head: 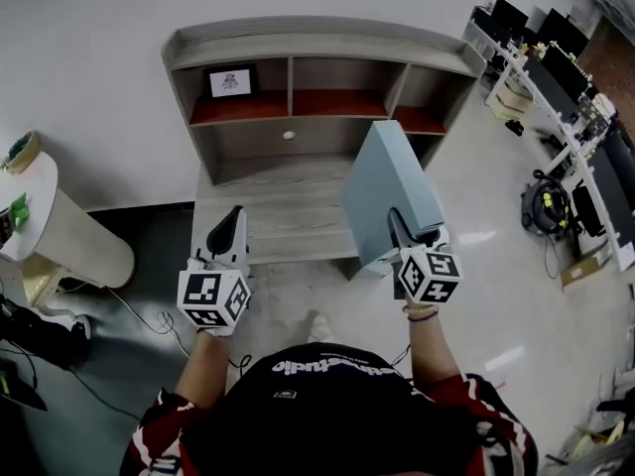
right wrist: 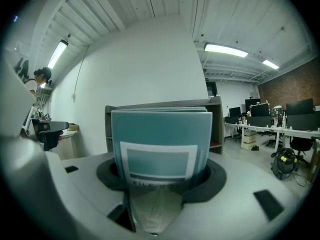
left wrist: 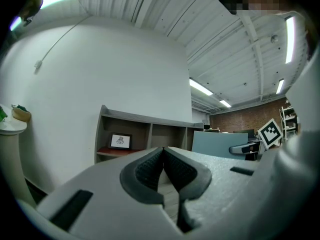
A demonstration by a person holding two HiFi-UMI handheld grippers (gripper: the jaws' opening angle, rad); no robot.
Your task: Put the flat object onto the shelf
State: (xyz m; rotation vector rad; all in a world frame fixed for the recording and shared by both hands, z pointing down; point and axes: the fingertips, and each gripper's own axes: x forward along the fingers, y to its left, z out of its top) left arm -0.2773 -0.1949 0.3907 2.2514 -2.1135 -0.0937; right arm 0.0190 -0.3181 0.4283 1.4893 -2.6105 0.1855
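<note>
Guide: Carrying the file folder (head: pixel 392 181) to the shelf (head: pixel 298 206), you should go slowly. Your right tongs (head: pixel 402 231) are clamped only on its lower end, so I think the tall part can swing.

Checker: Yes. You should choose an open compartment, not the one with the small picture frame (head: pixel 230 82). Tip the folder until it passes under the board above.

Guide: Your left tongs (head: pixel 230 224) are pressed together with nothing between them. You may use them to steady the free edge.

Checker: At this moment the folder stands upright in the air in front of the shelf and touches no board. It is pale blue-green, flat and probably stiff. In the right gripper view its spine carries a lighter label rectangle, and the print under it is cut off, so you cannot read it. It is thick enough to hold the tongs wide.
</note>
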